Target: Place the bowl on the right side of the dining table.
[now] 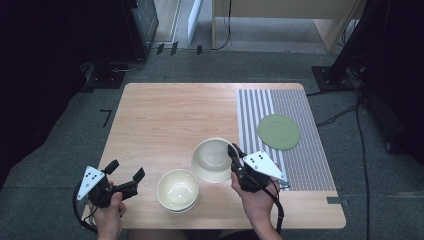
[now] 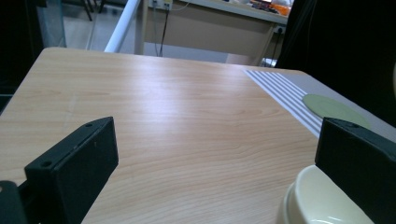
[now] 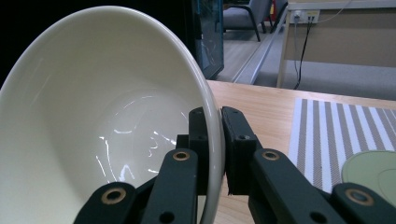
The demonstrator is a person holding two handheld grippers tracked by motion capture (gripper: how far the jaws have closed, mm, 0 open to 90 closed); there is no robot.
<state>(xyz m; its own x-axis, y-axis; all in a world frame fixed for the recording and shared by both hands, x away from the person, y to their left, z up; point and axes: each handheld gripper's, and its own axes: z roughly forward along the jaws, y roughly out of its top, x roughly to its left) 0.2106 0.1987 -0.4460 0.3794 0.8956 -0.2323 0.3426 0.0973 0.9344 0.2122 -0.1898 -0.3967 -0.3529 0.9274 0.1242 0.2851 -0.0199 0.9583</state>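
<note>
My right gripper (image 1: 234, 159) pinches the rim of a cream bowl (image 1: 214, 160), one jaw inside, one outside; its own view shows the bowl (image 3: 107, 121) tilted, probably lifted off the table (image 1: 165, 115), though I cannot confirm clearance. My left gripper (image 1: 125, 170) hangs spread and empty beside the stacked bowls (image 1: 178, 190). I judge nesting onto that stack comes next, needing level alignment. Beyond lies the green plate (image 1: 279, 132) on the striped mat (image 1: 305, 165).

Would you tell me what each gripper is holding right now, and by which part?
The right gripper pinches the cream bowl by its rim, one jaw inside, one outside. The left gripper is open and holds nothing.
</note>
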